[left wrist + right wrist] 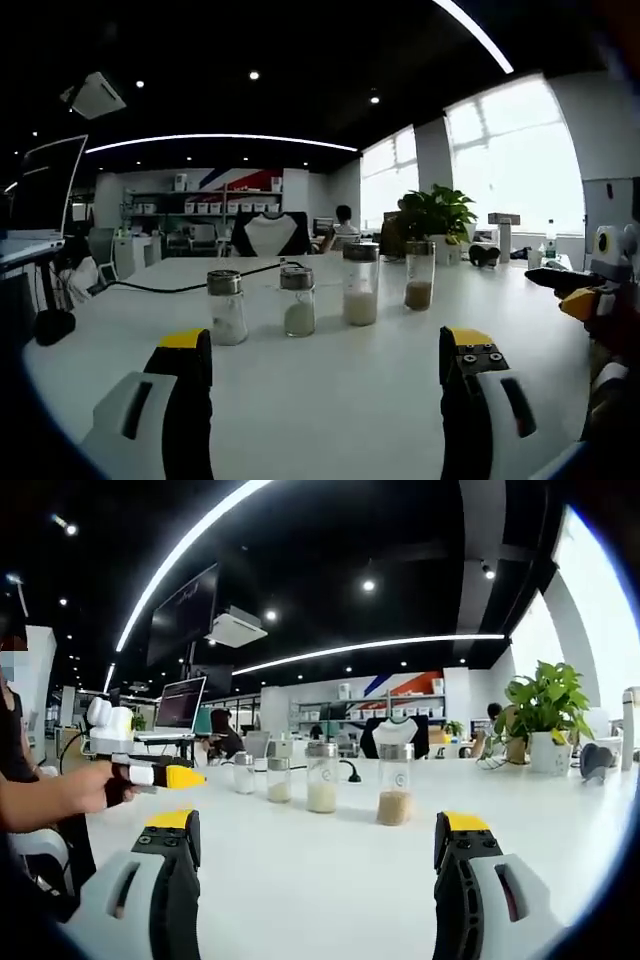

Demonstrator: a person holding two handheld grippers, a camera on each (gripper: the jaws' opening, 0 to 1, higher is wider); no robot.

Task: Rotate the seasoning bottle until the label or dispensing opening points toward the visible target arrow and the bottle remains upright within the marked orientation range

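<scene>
Four clear seasoning bottles with metal caps stand upright in a row on the white table (pixel 330 400). In the left gripper view, from left to right, they are two short bottles of white powder (pixel 226 308) (pixel 297 301), a taller bottle of white grains (pixel 360 284) and a taller bottle of brown grains (pixel 419 275). My left gripper (pixel 325 352) is open, well short of the row, with nothing in it. My right gripper (pixel 320 825) is open too, facing the brown bottle (pixel 395 784) and the tall white bottle (pixel 321 777) from a distance. The right gripper (pixel 585 292) enters at the right edge.
A hand (pixel 85 785) holds the left gripper (pixel 160 774) at the left of the right gripper view. A potted plant (pixel 437 215) stands behind the row. A black cable (pixel 170 288) runs across the table. A laptop (pixel 180 708) sits at the far left, and a person (pixel 343 222) sits beyond.
</scene>
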